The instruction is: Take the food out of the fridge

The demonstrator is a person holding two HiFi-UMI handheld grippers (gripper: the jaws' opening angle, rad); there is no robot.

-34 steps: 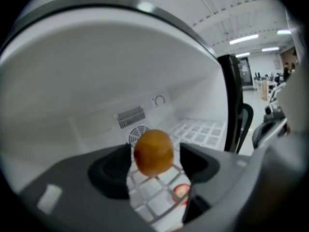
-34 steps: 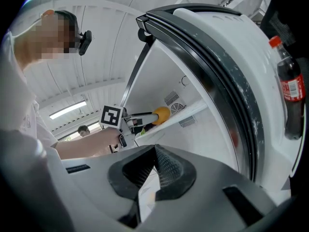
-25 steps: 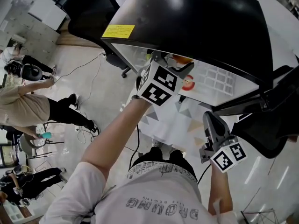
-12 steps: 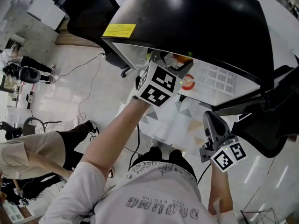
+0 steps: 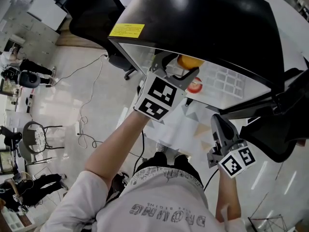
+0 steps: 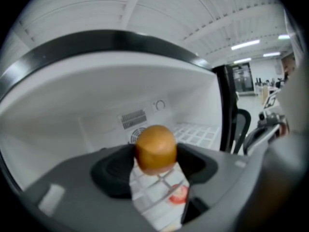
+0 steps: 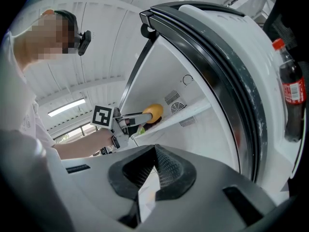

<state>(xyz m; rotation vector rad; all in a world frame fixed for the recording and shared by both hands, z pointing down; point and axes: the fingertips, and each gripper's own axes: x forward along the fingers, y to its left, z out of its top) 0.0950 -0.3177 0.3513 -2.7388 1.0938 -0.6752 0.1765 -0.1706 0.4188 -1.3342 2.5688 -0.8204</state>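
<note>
Open black-topped compact fridge, white inside, with a white wire shelf. Left tool reaching into the fridge mouth, jaws wide, clamped on the food. Right tool lower down outside, tips pressed together, empty. Between the left pads, over the shelf: round, smooth, glossy golden-orange food. Beneath it on the shelf, a small red-and-white item.

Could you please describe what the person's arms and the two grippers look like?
Both arms are bare below the short sleeves of a white T-shirt with grey lettering. The left claw and right claw are grey with black pads, and each carries a white cube printed with black square markers.
</note>
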